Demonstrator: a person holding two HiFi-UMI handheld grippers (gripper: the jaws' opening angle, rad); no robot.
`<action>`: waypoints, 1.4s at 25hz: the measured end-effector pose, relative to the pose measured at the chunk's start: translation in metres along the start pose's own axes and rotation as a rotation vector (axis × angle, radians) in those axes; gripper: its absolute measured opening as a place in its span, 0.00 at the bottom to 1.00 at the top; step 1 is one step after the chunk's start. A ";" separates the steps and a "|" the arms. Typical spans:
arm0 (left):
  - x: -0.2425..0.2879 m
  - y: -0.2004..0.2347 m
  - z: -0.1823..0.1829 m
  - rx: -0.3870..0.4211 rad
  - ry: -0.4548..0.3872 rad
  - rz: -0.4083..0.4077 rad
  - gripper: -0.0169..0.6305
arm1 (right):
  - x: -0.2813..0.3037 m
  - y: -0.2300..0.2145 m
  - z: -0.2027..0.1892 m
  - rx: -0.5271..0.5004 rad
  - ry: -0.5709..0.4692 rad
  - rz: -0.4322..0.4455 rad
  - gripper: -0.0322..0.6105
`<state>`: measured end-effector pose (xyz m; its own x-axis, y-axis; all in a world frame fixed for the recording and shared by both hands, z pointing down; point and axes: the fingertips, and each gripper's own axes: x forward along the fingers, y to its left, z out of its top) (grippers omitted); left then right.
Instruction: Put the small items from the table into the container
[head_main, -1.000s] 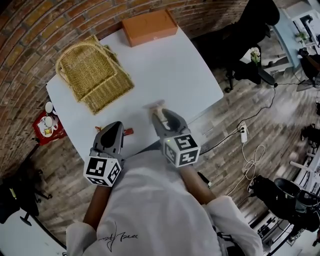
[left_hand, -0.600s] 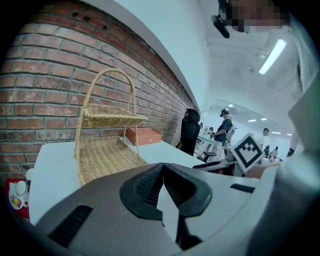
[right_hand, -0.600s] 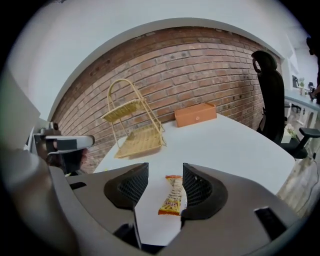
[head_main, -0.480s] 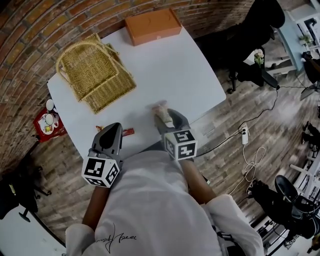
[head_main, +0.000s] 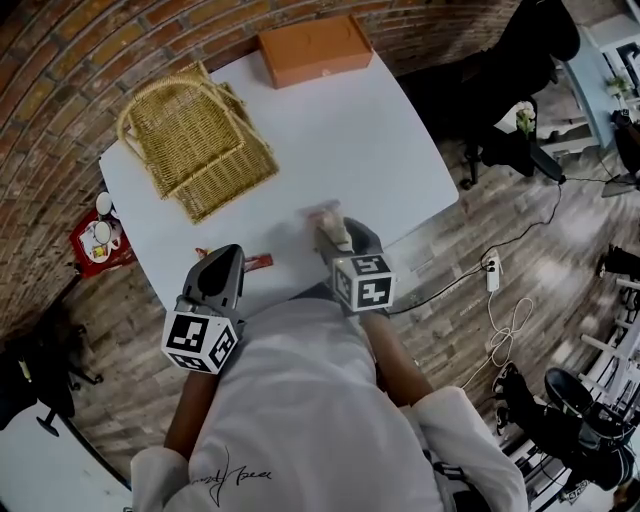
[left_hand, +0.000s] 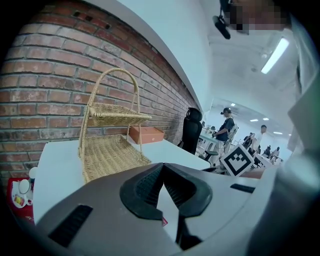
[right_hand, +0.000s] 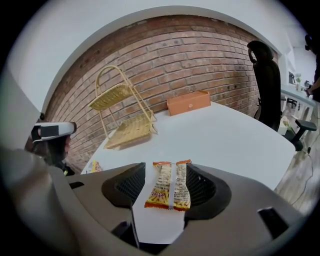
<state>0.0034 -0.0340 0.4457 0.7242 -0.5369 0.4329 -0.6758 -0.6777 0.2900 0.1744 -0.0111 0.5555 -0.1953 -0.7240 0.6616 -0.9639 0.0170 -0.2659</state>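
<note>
Seen from the head view, a person in a white shirt is holding two grey plastic grippers over the near edge of a smooth white table (head_main: 340, 140). The left gripper (head_main: 230, 252) is hovering by a small reddish wrapper (head_main: 258, 262) lying just beside its tip. The right gripper (head_main: 330, 225) is reaching over a pale snack packet (head_main: 325, 213), which is too blurred here to read.

The right gripper view is showing that packet (right_hand: 169, 185) clearly. It is a flat, crinkled foil sachet in orange and yellow with a silvery seam down its middle. It is lying on the table between the ribbed black pads, and the jaws are opening with neither pad pressing on it.

The left gripper view is showing its own jaws pressed together at the tips with nothing seen between them, and only a sliver of red below.

A two-tier woven wicker basket (head_main: 195, 150) with a looped handle is standing at the far left of the table, well apart from the packet. A rectangular orange box (head_main: 315, 50) is sitting at the far edge, against a rough brick wall (right_hand: 200, 55).
</note>
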 end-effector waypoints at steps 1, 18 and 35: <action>0.000 0.000 0.000 0.000 0.000 0.001 0.04 | 0.001 -0.001 -0.001 0.001 0.005 -0.003 0.40; 0.006 0.007 0.000 -0.004 0.017 0.010 0.04 | 0.023 -0.014 -0.034 0.093 0.113 0.007 0.44; 0.008 0.013 0.000 -0.040 0.021 0.017 0.04 | 0.028 -0.016 -0.042 0.068 0.164 0.011 0.43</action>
<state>0.0008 -0.0470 0.4533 0.7095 -0.5374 0.4559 -0.6934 -0.6477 0.3157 0.1770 -0.0026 0.6081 -0.2380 -0.6020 0.7622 -0.9481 -0.0265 -0.3170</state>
